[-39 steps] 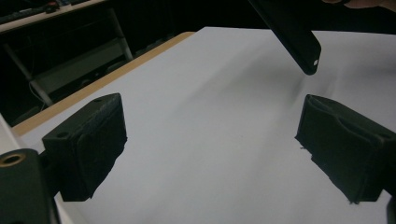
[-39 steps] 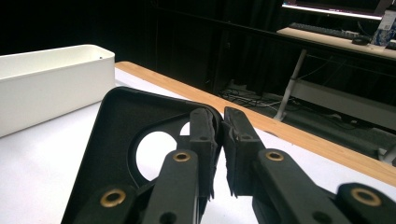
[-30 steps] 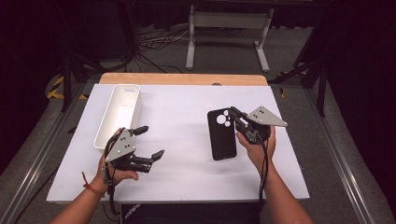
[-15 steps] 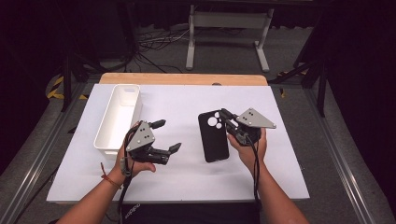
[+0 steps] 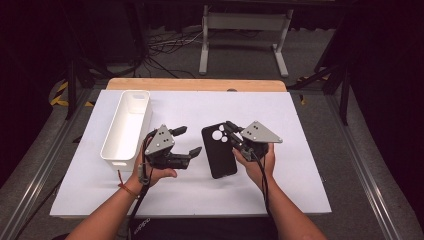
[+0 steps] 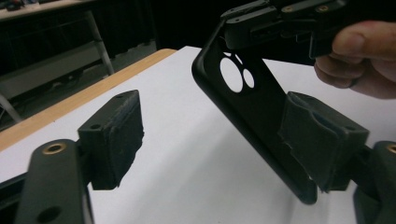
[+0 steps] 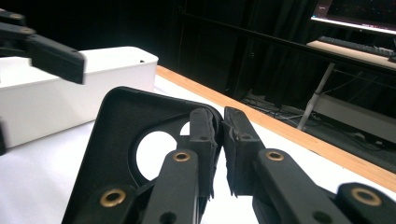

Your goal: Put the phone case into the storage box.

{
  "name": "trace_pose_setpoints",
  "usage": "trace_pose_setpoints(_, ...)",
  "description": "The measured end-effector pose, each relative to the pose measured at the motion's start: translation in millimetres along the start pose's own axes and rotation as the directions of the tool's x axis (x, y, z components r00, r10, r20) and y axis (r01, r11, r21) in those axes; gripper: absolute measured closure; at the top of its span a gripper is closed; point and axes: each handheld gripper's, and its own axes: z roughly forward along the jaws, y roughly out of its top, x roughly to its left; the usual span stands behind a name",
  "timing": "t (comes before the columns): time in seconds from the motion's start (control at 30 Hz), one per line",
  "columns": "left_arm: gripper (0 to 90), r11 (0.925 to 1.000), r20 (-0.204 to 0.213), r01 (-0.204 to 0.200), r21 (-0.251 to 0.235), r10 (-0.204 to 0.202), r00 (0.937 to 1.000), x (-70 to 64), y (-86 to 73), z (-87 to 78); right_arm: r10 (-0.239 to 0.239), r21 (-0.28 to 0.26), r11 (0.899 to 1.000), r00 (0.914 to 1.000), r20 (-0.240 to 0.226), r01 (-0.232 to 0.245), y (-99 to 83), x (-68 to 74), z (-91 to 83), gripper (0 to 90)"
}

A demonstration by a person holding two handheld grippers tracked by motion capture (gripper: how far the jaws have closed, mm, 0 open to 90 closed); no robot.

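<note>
The right tool is clamped on the phone case, held tilted above the counter. The left tool, jaws spread, sits beside its edge, handover apparently pending.

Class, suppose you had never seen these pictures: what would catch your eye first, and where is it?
First, the black phone case at mid-table, tilted up off the white table, its top edge pinched by the right tool. Next, the left tool, open, just left of the case. Then the long white bin at the table's left.
</note>
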Motion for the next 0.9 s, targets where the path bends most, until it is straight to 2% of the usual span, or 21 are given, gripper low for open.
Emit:
trace_pose_setpoints(0.03,24.6,1.0,-0.008,0.001,-0.009,-0.001,1.0,0.3,0.0,1.5,-0.004,0.001,1.0,1.0,-0.002,0.004,0.0,2.1,0.7,82.8)
trace_pose_setpoints(0.2,32.7,0.9994,0.012,0.036,-0.002,-0.036,0.9993,1.5,0.5,4.4,-0.036,-0.003,0.999,0.9994,0.002,0.036,-0.5,11.0,2.3,82.8)
trace_pose_setpoints(0.3,35.4,0.9994,0.006,0.032,0.01,-0.032,0.9995,2.1,0.2,6.7,-0.057,-0.003,0.998,0.9983,0.004,0.057,-1.2,16.4,3.1,82.8)
trace_pose_setpoints(0.33,39.8,0.9988,0.004,0.044,0.019,-0.044,0.999,2.6,-0.3,7.4,-0.076,-0.008,0.997,0.9971,0.011,0.076,-2.0,19.8,3.7,82.7)
trace_pose_setpoints(0.47,47.7,0.9983,-0.001,0.052,0.027,-0.052,0.9986,3.7,-1.0,8.3,-0.085,-0.009,0.996,0.9964,0.006,0.085,-3.0,23.7,4.4,82.7)
trace_pose_setpoints(0.53,48.2,0.998,-0.002,0.055,0.031,-0.055,0.9985,4.7,-1.4,8.5,-0.089,-0.011,0.996,0.996,0.007,0.089,-3.2,24.4,4.5,82.7)
trace_pose_setpoints(0.6,55.3,0.9976,0.005,0.054,0.044,-0.054,0.9985,5.7,-1.4,8.1,-0.105,-0.017,0.994,0.9945,0.008,0.105,-3.0,26.5,3.8,82.7)
trace_pose_setpoints(0.63,55.3,0.9973,0.008,0.057,0.046,-0.058,0.9983,5.6,-1.6,8.5,-0.105,-0.017,0.994,0.9945,0.008,0.105,-3.0,26.5,3.8,82.7)
trace_pose_setpoints(0.67,60.2,0.9973,0.008,0.059,0.044,-0.059,0.9982,5.6,-1.8,8.7,-0.106,-0.023,0.994,0.9943,0.008,0.106,-2.6,27.2,3.3,82.7)
trace_pose_setpoints(0.73,60.8,0.9973,0.009,0.061,0.042,-0.062,0.9981,5.9,-1.6,9.2,-0.109,-0.028,0.994,0.994,0.007,0.109,-2.5,27.2,3.2,82.7)
trace_pose_setpoints(0.83,66.1,0.9981,0.014,0.039,0.048,-0.04,0.9991,6.7,-0.5,10.4,-0.119,-0.036,0.992,0.9929,0.007,0.119,-2.5,29.3,2.0,82.6)
trace_pose_setpoints(0.9,70.1,0.9979,0.019,0.047,0.045,-0.048,0.9987,6.0,-0.1,10.4,-0.128,-0.047,0.991,0.9917,0.01,0.129,-2.6,30.1,1.2,82.6)
